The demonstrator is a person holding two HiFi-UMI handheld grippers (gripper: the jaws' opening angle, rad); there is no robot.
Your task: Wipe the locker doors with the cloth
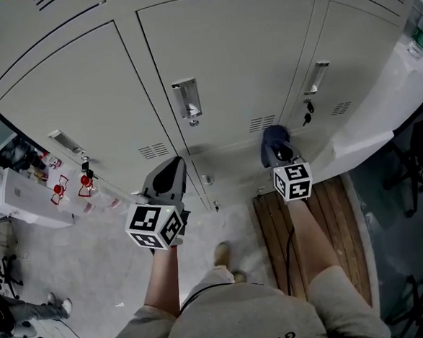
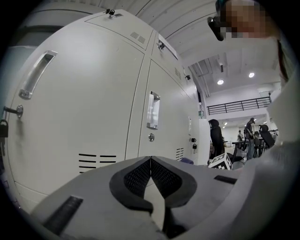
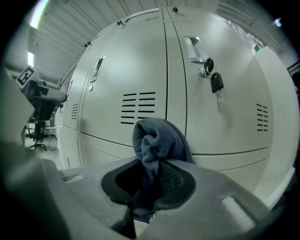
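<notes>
- Two hand-held grippers are raised toward a bank of pale grey metal locker doors (image 1: 232, 47), and only one of them carries anything.
- The right gripper (image 3: 152, 176) has its jaws clamped on a dark blue terry cloth (image 3: 157, 138). The cloth is bunched into a wad that stands proud of the jaw tips, presumably so that soft fabric rather than hard plastic meets the paint.
- That cloth sits low on the lockers, by the bottom right corner of the middle door. It is just under the narrow vent slots (image 1: 262, 123) and close to the seam with the right-hand door. It looks right up against the metal, though I cannot tell whether it is actually pressing on it.
- The left gripper (image 1: 169, 164) has its jaws closed together with nothing between them. It hangs low near the seam between the left and middle doors, clear of the surface. To my eye it is simply parked out of the cloth's way.
- A black-headed key (image 3: 216, 84) dangles from the lock on the right-hand door, above and to the right of the cloth. A stroke carried up that way could catch it, so a gentler pass around the lock seems wise.
- My guess is that the wiping is working along the bottom edges. The broad panels up around the recessed metal handle (image 1: 186, 99) are well apart from the cloth.
</notes>
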